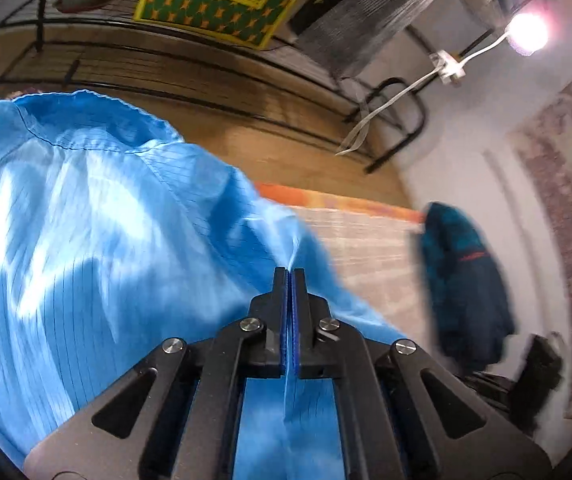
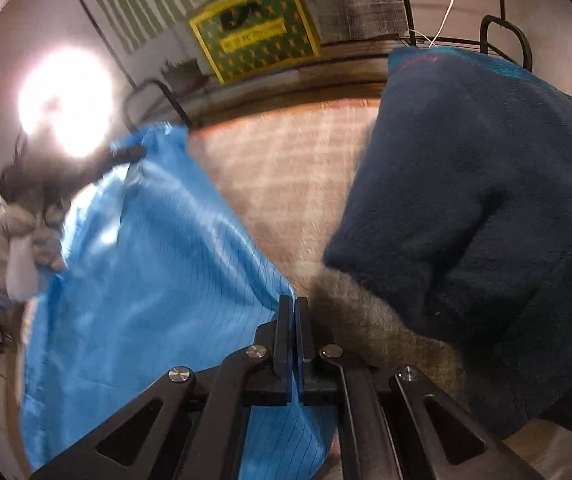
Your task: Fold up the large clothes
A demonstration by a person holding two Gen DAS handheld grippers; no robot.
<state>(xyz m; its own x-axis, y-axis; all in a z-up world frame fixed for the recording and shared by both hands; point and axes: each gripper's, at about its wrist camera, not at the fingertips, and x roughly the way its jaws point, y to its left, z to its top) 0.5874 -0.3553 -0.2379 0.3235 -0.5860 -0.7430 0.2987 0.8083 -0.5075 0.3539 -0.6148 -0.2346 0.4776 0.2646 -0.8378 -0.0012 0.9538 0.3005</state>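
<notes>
Blue garment [image 1: 98,240] lies on the mat [image 2: 286,184], beside a dark fleece [image 2: 485,220]. Left gripper [image 1: 290,276] pinches its fabric. Right gripper [image 2: 293,304] pinches its edge too, jaws pressed together.

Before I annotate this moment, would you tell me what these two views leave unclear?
- Left wrist: the light blue pinstriped garment runs off the left and bottom edges; its full shape is cut off.
- Right wrist: whether the right gripper pinches fabric; its own fingers hide the garment's edge.
- Both: the woven mat is motion-blurred; its pattern is unreadable.

You've got a glossy, smooth blue garment [image 1: 98,240], a matt fuzzy navy fleece [image 2: 485,220], and a coarse woven mat [image 2: 286,184].
</notes>
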